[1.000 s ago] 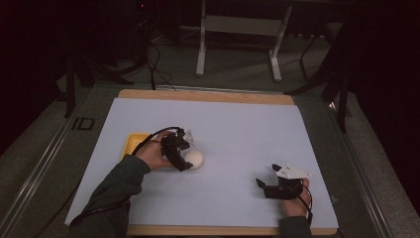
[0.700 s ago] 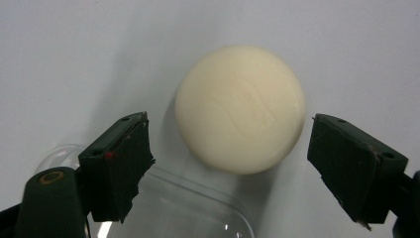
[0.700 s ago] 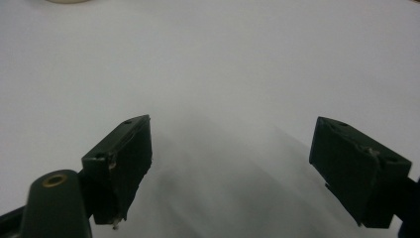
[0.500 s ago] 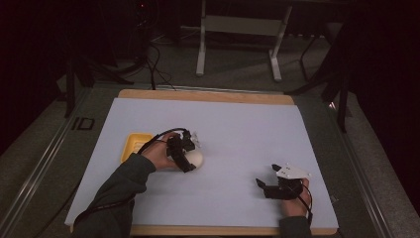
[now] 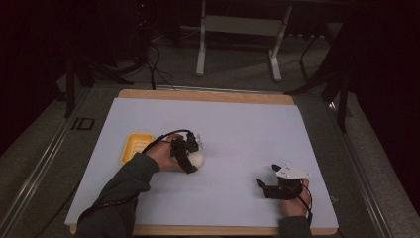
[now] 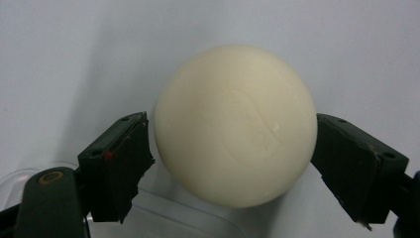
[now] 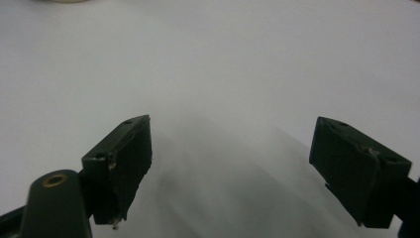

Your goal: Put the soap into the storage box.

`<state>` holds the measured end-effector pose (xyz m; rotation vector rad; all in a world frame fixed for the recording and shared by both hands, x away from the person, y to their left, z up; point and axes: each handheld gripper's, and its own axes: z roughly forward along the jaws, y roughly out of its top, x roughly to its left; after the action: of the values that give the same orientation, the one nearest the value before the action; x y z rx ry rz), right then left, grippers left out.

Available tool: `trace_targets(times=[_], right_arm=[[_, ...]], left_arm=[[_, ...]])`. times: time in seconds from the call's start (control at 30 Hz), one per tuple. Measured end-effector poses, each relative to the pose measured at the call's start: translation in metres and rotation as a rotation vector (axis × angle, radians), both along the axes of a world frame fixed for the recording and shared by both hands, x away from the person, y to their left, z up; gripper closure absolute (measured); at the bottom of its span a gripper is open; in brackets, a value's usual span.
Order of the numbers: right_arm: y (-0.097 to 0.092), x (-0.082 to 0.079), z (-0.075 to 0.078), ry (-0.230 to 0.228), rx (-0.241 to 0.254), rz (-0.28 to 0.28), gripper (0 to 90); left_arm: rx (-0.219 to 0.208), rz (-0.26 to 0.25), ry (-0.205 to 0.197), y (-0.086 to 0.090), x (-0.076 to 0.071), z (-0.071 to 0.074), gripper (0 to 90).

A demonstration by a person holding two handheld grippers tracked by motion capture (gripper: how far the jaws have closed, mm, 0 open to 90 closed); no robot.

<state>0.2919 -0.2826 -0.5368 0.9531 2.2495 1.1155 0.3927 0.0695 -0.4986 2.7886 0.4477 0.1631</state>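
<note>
Jaws of the left gripper (image 6: pixel 233 163) stand released either side of a smooth, cream-white ball (image 6: pixel 236 124).

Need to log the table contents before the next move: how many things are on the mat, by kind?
Cream round soap: 1
Yellow tray: 1
Handheld grippers: 2, the left gripper astride the soap and the right gripper with nothing between its jaws
Total: 4
</note>
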Motion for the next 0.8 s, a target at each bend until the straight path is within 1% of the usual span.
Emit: trace_targets(times=[0.1,0.2,0.23,0.3,0.37,0.47,0.5,0.57,0.67,0.8], right_arm=[[0.0,0.0,0.0,0.001,0.0,0.0,16.4],[0.0,0.0,0.0,0.0,0.0,0.001,16.4],[0.0,0.0,0.0,0.001,0.0,0.001,16.4],[0.0,0.0,0.0,0.0,-0.001,0.001,16.4],[0.0,0.0,0.0,0.001,-0.001,0.001,16.4],[0.0,0.0,0.0,0.001,-0.001,0.001,16.4],[0.0,0.0,0.0,0.001,-0.001,0.001,16.4],[0.0,0.0,0.0,0.0,-0.002,0.002,16.4],[0.0,0.0,0.0,0.001,-0.001,0.001,16.4],[0.0,0.0,0.0,0.001,-0.001,0.002,16.4]], left_arm=[[0.001,0.002,0.007,-0.002,0.0,-0.001,17.6],[0.013,0.0,0.013,-0.004,0.001,-0.003,18.3],[0.024,0.002,0.016,-0.006,0.003,-0.004,18.5],[0.021,0.004,0.02,-0.006,0.003,-0.005,20.4],[0.025,0.002,0.027,-0.008,0.003,-0.006,20.9],[0.029,0.002,0.028,-0.008,0.003,-0.006,21.3],[0.038,-0.002,0.029,-0.009,0.003,-0.007,21.3],[0.041,0.002,0.033,-0.01,0.004,-0.007,21.8],[0.049,0.0,0.041,-0.011,0.005,-0.007,22.3],[0.065,0.001,0.062,-0.012,0.008,-0.006,23.2]])
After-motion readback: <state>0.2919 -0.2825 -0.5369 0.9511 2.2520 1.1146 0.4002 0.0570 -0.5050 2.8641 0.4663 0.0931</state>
